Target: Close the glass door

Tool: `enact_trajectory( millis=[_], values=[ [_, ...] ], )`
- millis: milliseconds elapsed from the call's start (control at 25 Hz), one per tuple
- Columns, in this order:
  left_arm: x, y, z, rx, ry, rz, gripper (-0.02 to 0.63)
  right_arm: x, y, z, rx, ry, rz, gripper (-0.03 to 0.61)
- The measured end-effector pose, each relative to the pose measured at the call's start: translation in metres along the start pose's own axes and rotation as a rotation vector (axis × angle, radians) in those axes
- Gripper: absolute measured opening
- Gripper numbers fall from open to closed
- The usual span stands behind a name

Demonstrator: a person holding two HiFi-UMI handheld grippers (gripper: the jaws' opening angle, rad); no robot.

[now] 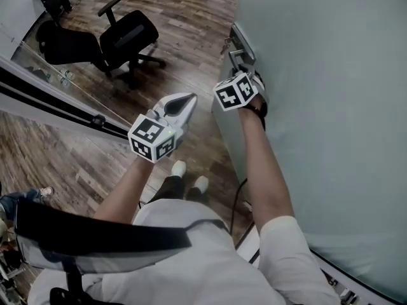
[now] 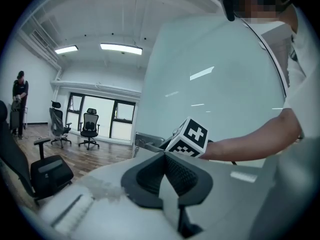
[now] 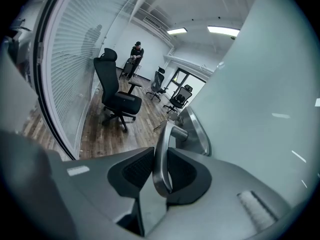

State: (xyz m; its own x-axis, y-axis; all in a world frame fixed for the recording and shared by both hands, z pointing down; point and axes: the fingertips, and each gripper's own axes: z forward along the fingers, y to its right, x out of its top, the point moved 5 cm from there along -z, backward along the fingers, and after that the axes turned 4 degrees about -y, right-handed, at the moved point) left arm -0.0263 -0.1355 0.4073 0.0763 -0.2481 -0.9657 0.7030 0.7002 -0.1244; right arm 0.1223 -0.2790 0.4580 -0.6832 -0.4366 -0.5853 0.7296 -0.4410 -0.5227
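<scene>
The frosted glass door (image 1: pixel 331 107) stands ajar at the right, edge on to me. Its metal lever handle (image 1: pixel 236 57) sits near the door's edge. My right gripper (image 1: pixel 247 70) is shut on that handle. In the right gripper view the handle (image 3: pixel 162 149) runs upright between the dark pads, which press on both its sides, with the lock plate (image 3: pixel 199 129) behind. My left gripper (image 1: pixel 188 99) hangs left of the door, apart from it, above the floor. Its jaws (image 2: pixel 164 156) are shut with nothing between them. The right gripper's marker cube (image 2: pixel 192 136) shows just beyond them.
Two black office chairs (image 1: pixel 124 40) stand on the wooden floor beyond a glass partition with a dark floor track (image 1: pixel 57 103). A blind-covered glass wall (image 3: pixel 70 69) lies left of the doorway. A person (image 2: pixel 20 91) stands far off by more chairs (image 2: pixel 90 129).
</scene>
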Motion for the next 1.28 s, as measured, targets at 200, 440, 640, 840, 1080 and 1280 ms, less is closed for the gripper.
enact_trajectory(
  millis=[200,440,640,840,1080,1280],
  values=[
    [-0.006,-0.007,-0.028,0.045,0.001,-0.005,0.000,0.008,-0.020,-0.009,0.018,0.017,-0.022,0.091],
    [-0.015,-0.006,-0.052,0.041,0.002,-0.008,0.000,0.018,-0.044,-0.022,0.034,0.030,-0.049,0.091],
    [-0.024,-0.012,-0.077,0.014,0.010,-0.008,0.000,0.026,-0.068,-0.030,0.042,0.033,-0.072,0.091],
    [-0.025,-0.016,-0.111,-0.050,0.015,0.009,0.000,0.035,-0.093,-0.042,0.042,0.001,-0.096,0.092],
    [-0.025,-0.033,-0.175,-0.131,0.035,0.024,0.001,0.048,-0.138,-0.072,0.015,-0.020,-0.118,0.096],
    [-0.041,-0.042,-0.202,-0.206,0.019,0.050,0.000,0.052,-0.167,-0.089,-0.007,-0.023,-0.114,0.103]
  ],
)
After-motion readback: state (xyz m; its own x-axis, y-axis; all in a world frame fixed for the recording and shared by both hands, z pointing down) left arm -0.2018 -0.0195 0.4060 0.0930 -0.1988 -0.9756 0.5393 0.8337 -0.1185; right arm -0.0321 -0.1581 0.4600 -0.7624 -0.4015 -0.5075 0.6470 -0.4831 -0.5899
